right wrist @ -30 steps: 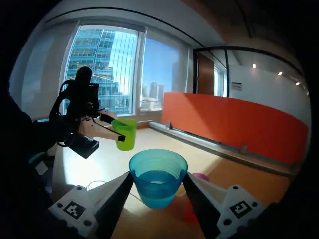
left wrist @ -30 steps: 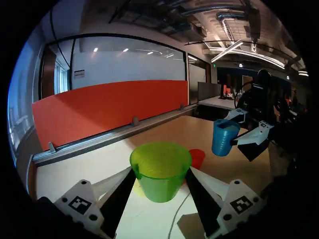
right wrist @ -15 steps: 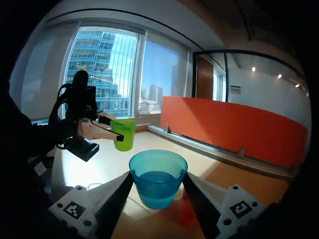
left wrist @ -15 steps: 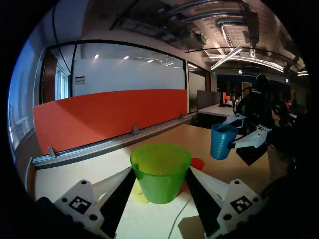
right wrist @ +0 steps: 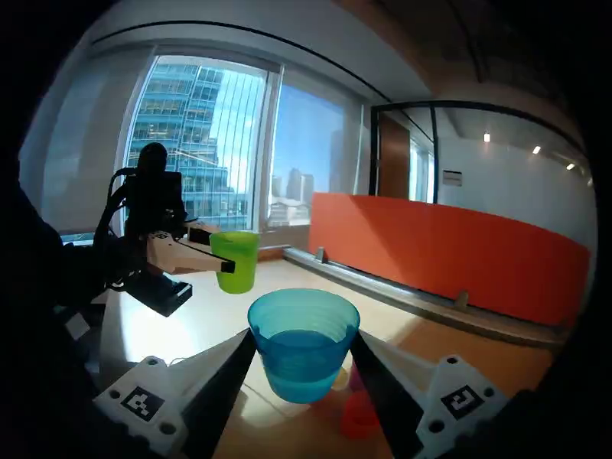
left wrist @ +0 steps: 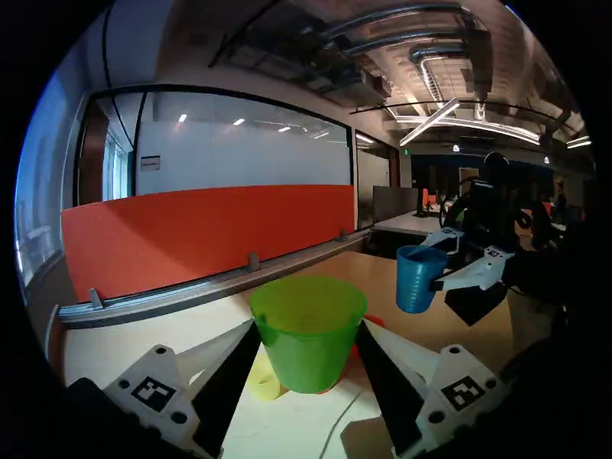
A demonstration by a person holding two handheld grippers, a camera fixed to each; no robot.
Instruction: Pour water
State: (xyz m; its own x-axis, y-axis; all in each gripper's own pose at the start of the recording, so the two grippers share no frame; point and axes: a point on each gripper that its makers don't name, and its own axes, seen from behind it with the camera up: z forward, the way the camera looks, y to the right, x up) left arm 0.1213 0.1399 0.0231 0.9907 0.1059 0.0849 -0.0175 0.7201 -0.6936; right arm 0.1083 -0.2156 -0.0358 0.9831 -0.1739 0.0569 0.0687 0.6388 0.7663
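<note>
Worktop (left wrist: pixel 153 333): pale wood, running along under both of my grippers, with an orange partition (left wrist: pixel 206 229) behind it at 10 o'clock in the left gripper view.
Left gripper (left wrist: pixel 307 336): both fingers are closed against the sides of the green cup (left wrist: pixel 310 306), which I hold upright and clear of the worktop.
Right gripper (right wrist: pixel 303 340): both fingers pinch the blue cup (right wrist: pixel 304 367), also upright and in the air.
Blue cup: it holds the water, about half full as far as I can see through its wall.
Green cup: I see no water in it, so I judge it empty and take it for the receiver.
Gap between cups: from my right gripper view the green cup (right wrist: pixel 236 262) sits at 10 o'clock, well apart from the blue one.
Spare cups: a yellow cup (left wrist: pixel 264 379) and a red cup (right wrist: pixel 358 413) stand on the worktop below.
Progress: both cups are grasped and lifted. Bringing the rims together, tilting and pouring are all left to do.
</note>
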